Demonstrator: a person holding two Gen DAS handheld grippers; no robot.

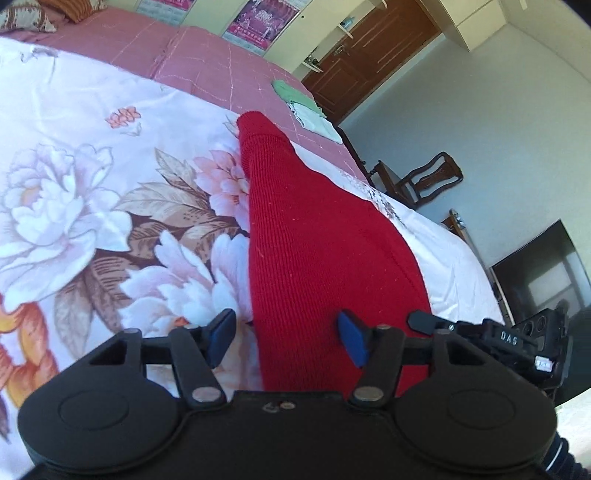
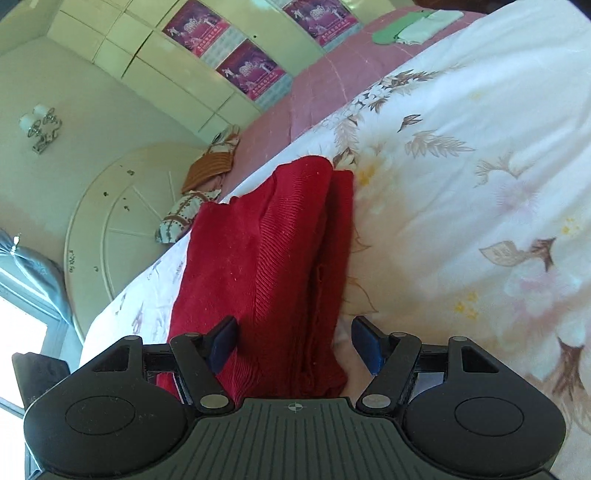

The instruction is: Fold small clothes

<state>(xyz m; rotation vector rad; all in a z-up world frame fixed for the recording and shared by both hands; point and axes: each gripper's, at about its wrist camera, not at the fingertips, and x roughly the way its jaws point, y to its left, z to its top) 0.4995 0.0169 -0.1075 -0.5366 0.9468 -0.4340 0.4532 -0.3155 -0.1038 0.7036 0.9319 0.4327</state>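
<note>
A red knit garment [image 1: 314, 243] lies in a long folded strip on the floral bedspread [image 1: 92, 184], running away from me toward the pink sheet. My left gripper [image 1: 287, 339] hovers over its near end with jaws apart: the left pad [image 1: 221, 339] is over the bedspread and the right pad [image 1: 352, 341] over the knit, neither pressing. In the right wrist view the red garment [image 2: 266, 258] shows layered folds. My right gripper [image 2: 294, 343] is open above it, with its left pad [image 2: 223, 343] over the cloth and its right pad [image 2: 365, 345] beside the cloth's edge.
Folded green and white clothes [image 1: 306, 107] [image 2: 410, 27] sit far off on the pink sheet [image 1: 207, 59]. Pillows [image 2: 207, 173] lie by the round headboard [image 2: 122, 206]. Beyond the bed's edge stand a wooden chair [image 1: 424, 181], a door [image 1: 369, 48] and a dark screen [image 1: 543, 273].
</note>
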